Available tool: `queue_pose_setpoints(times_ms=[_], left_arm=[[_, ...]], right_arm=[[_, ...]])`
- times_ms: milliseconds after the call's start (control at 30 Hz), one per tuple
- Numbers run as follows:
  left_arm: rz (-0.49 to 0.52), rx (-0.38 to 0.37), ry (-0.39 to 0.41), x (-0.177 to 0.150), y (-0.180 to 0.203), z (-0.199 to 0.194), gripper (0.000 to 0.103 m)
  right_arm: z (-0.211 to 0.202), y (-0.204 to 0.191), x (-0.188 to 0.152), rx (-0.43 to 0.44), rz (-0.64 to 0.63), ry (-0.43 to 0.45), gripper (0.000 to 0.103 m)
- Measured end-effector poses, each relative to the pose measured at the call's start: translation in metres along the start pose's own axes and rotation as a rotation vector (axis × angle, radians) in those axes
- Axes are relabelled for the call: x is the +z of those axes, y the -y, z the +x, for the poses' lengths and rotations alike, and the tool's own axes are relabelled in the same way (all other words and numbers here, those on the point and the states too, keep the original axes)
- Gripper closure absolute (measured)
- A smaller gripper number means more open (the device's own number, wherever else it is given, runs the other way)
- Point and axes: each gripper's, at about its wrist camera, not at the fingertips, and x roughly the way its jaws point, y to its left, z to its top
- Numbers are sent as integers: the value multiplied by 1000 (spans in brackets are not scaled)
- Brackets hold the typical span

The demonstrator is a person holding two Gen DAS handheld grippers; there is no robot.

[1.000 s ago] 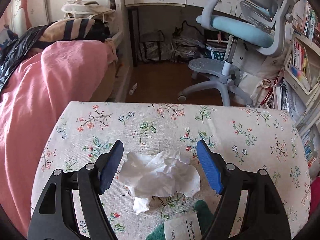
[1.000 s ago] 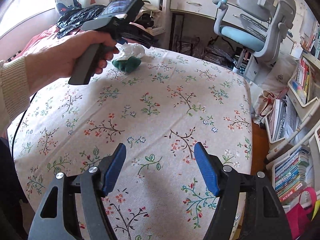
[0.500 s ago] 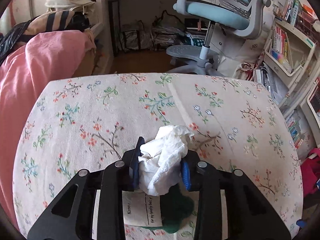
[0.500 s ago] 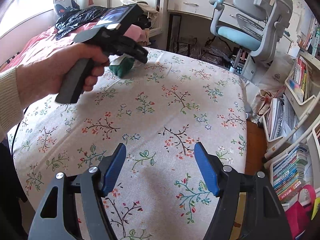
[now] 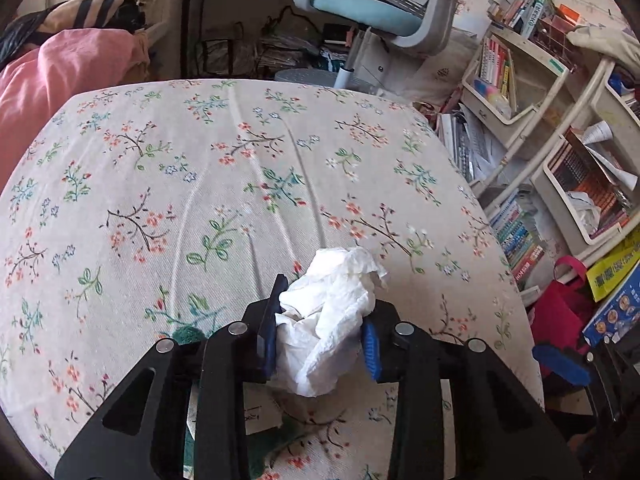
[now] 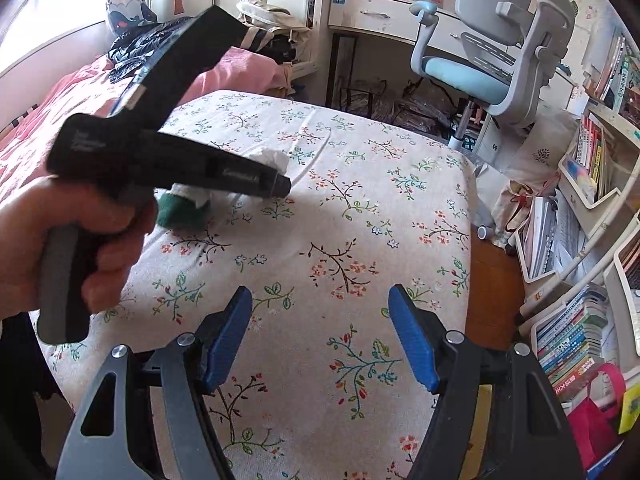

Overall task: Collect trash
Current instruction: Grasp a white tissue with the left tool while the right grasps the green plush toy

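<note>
My left gripper [image 5: 322, 320] is shut on a crumpled white tissue [image 5: 328, 308] and holds it above the floral bedspread [image 5: 200, 168]. In the right wrist view the left gripper [image 6: 280, 178] is at the left in a hand, with the tissue [image 6: 274, 158] showing at its tip. A green cloth item with a white label [image 6: 182, 208] lies on the bed under it; part of it shows in the left wrist view [image 5: 186, 334]. My right gripper [image 6: 320, 332] is open and empty above the bed's near part.
A pink blanket [image 5: 52, 68] covers the bed's left side. A blue-grey desk chair [image 6: 488, 52] stands by a desk beyond the bed. Shelves of books [image 5: 560, 128] and a red bag [image 5: 560, 312] crowd the right side.
My left gripper closed on the tissue, lifted it off the bed and swung right, away from the green cloth. My right gripper stayed open and moved little.
</note>
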Motion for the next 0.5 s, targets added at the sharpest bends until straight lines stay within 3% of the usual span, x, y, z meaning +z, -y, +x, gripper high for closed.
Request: queue_pose_setpoints(times_ms=[133,333,500], left_arm=[[-7,19,42,4,-9,-15,71],[-116,123,119,32,-67,-32,70],[-140,145,87,33,-88,-27,70]], right_arm=[[1,2,-2,0,4,-6,35],[3,-1,2,8,-1,0,35],[7,-7,5,19,-18,-2,35]])
